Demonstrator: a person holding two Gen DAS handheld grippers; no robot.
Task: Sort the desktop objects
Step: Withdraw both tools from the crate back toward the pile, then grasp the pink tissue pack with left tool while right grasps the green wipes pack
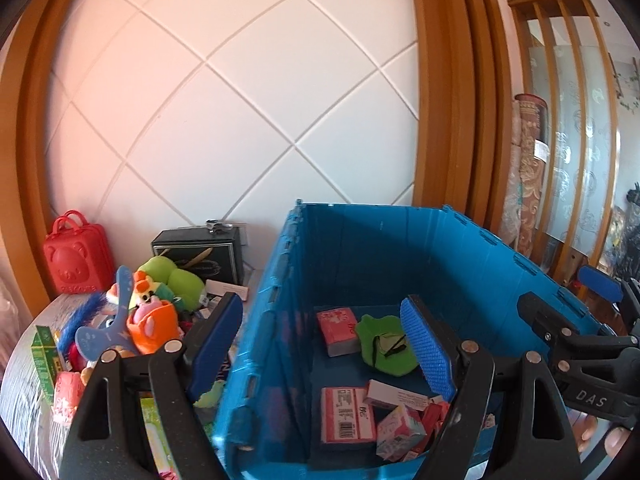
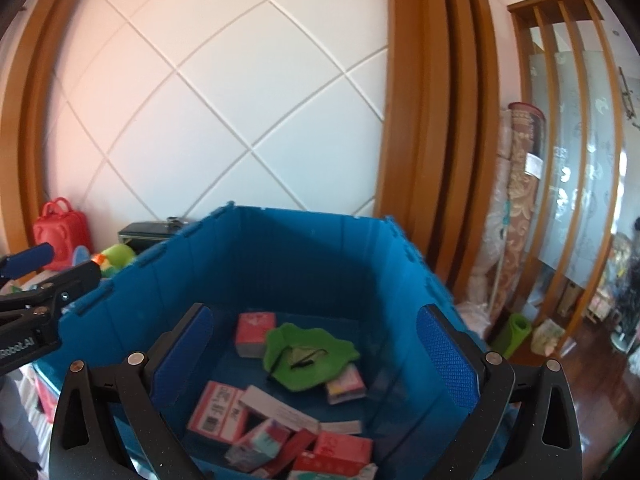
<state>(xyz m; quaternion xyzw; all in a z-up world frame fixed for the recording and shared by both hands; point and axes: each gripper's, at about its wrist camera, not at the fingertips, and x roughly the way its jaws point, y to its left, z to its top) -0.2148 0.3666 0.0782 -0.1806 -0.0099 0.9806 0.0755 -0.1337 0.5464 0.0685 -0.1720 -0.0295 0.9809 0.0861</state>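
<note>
A blue plastic crate (image 1: 360, 248) (image 2: 300, 248) stands open on the table. On its floor lie a green cloth pouch (image 1: 376, 336) (image 2: 308, 352), a pink packet (image 1: 338, 330) (image 2: 254, 330), a pink box with a barcode (image 1: 346, 414) (image 2: 216, 410) and several small cartons. My left gripper (image 1: 322, 346) is open and straddles the crate's left wall with nothing held. My right gripper (image 2: 316, 360) hangs wide open over the crate's inside, empty. Each gripper shows at the edge of the other's view: right gripper (image 1: 572, 296), left gripper (image 2: 52, 268).
Left of the crate the table holds a green plush (image 1: 176, 276), an orange toy (image 1: 154, 326), green boxes (image 1: 44, 352), a black box (image 1: 200, 252) and a red bear case (image 1: 76, 256). Rolled carpets (image 2: 520, 200) lean by a wooden screen at the right.
</note>
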